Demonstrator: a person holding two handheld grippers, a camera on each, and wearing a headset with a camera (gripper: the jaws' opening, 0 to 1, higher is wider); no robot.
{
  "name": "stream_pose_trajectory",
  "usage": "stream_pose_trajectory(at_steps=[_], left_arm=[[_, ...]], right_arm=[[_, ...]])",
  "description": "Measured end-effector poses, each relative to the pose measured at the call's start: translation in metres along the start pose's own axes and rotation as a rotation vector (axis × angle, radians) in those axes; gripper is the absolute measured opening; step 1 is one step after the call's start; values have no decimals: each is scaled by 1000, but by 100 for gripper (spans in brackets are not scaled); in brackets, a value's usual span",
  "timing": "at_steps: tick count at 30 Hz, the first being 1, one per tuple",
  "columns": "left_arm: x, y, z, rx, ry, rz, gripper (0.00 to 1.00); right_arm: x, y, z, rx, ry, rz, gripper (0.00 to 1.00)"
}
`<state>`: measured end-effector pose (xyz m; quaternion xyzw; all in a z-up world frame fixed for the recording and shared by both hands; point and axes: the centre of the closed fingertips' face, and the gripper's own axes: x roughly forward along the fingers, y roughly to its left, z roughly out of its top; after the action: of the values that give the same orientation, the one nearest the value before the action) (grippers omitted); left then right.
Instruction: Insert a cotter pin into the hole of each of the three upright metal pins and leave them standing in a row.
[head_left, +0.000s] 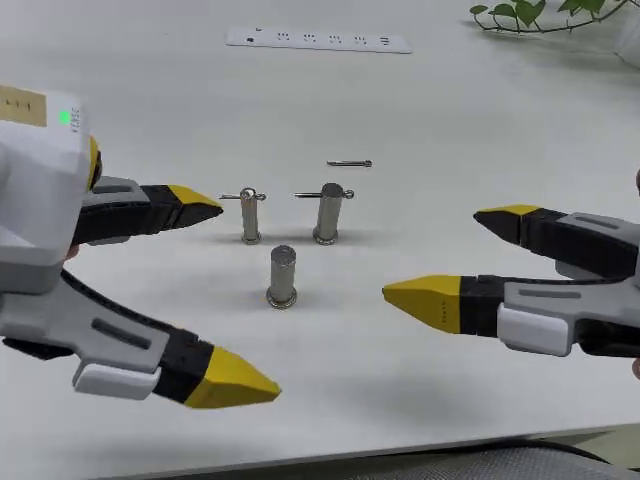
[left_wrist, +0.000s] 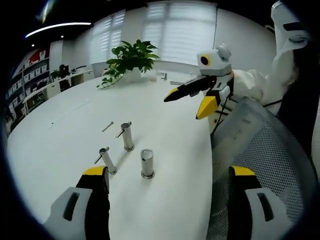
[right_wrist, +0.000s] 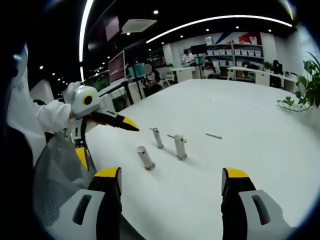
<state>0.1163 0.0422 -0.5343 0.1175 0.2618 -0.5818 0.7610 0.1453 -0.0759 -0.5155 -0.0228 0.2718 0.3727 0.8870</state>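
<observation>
Three metal pins stand upright on a white worktop (head_left: 480, 110). Two fitted pins (head_left: 250, 220) stand just behind the bare pin (head_left: 282, 275), and a loose cotter pin (head_left: 349, 163) lies farther behind it. Left tongs (head_left: 249, 296) and right tongs (head_left: 430, 253) flank it, spread and empty. Reaching past could topple a pin, and the thin cotter pin could slip.

A white power strip (head_left: 318, 41) lies far across the table (head_left: 480, 120); a leafy plant (left_wrist: 131, 56), perhaps potted, stands farther off.
</observation>
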Motion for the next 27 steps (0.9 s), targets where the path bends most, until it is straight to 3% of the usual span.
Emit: stream_pose_trajectory(at_steps=[3, 5, 10, 15, 19, 24, 27], left_arm=[[-3, 0, 0, -20, -10, 10, 99], [-5, 0, -1, -35, -14, 16, 99], [-10, 4, -4, -63, -16, 33, 99], [-13, 8, -9, -85, -15, 47, 99], [-18, 13, -8, -92, -31, 73, 99], [-22, 14, -8, -119, -46, 84, 96], [-24, 19, -7, -128, -62, 112, 96]], right_arm=[[-2, -3, 4, -44, 10, -3, 75], [-2, -15, 8, -126, 14, -25, 66], [0, -29, 21, -171, 40, 2, 41], [7, -45, 27, -261, 112, 9, 26], [17, -52, 33, -284, 149, 46, 18], [31, -76, 35, -409, 279, 70, 12], [42, -83, 41, -424, 286, 71, 0]])
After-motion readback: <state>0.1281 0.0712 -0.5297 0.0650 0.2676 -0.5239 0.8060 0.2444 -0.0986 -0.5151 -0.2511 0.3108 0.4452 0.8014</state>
